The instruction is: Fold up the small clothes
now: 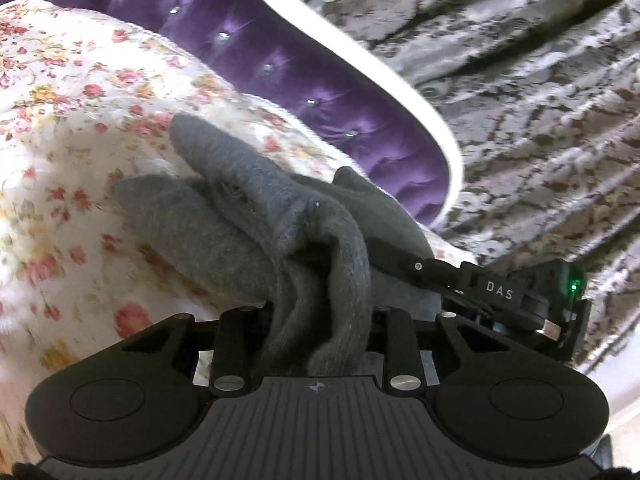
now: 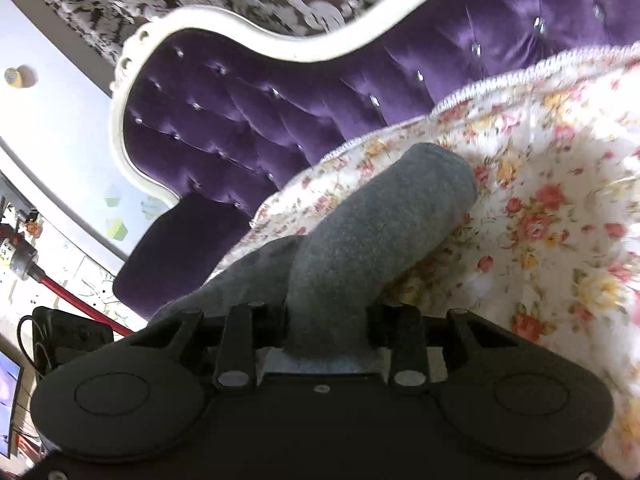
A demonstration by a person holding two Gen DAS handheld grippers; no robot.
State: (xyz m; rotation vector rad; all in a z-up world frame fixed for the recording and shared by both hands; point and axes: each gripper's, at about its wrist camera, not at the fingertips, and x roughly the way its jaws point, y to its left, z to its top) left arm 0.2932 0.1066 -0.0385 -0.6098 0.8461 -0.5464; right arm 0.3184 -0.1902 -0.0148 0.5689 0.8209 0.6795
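Observation:
A grey knitted sock (image 1: 248,232) lies bunched in several folds over the floral bedspread (image 1: 80,92). My left gripper (image 1: 316,320) is shut on a thick fold of it, and the cloth hides the fingertips. From the right, my right gripper (image 1: 392,258) reaches into the same grey bundle. In the right wrist view the grey sock (image 2: 380,224) stretches forward from my right gripper (image 2: 328,320), which is shut on its near end. Its rounded far end rests on the floral bedspread (image 2: 560,200).
A purple tufted headboard (image 1: 340,92) with a white curved frame (image 2: 248,36) stands behind the bed. Patterned grey drapery (image 1: 540,80) hangs beyond it. At the left of the right wrist view are a red rod (image 2: 76,300) and a dark device with a cable (image 2: 68,340).

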